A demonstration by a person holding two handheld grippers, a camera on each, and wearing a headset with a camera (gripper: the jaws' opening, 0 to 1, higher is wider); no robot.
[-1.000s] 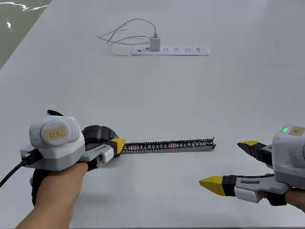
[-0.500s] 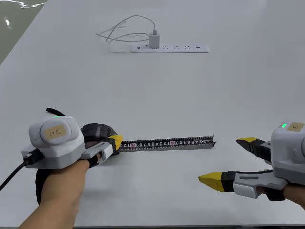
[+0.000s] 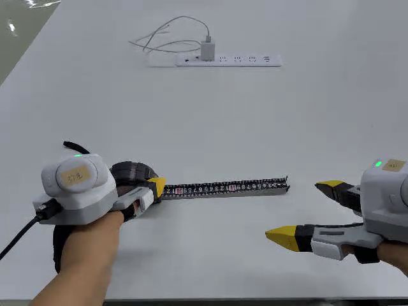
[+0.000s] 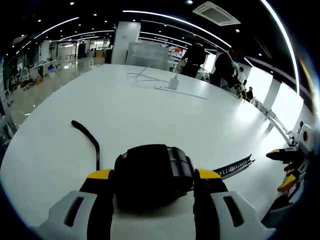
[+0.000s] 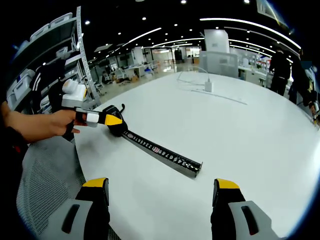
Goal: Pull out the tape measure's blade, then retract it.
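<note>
A black tape measure case (image 3: 131,173) rests on the white table, and my left gripper (image 3: 143,182) is shut on it, yellow-tipped jaws on either side. In the left gripper view the case (image 4: 152,172) sits between the fingers (image 4: 100,175). The blade (image 3: 223,189) lies pulled out flat to the right, and its end hook (image 3: 287,185) is free. My right gripper (image 3: 305,210) hovers open just right of the hook, touching nothing. From the right gripper view the blade (image 5: 162,152) runs away from the open right gripper (image 5: 161,185) toward the case (image 5: 116,122).
A white power strip (image 3: 228,60) with a plugged-in charger (image 3: 207,50) and looped cable lies at the far side of the table. A black strap (image 4: 87,137) trails from the case. The table's near edge runs just below both hands.
</note>
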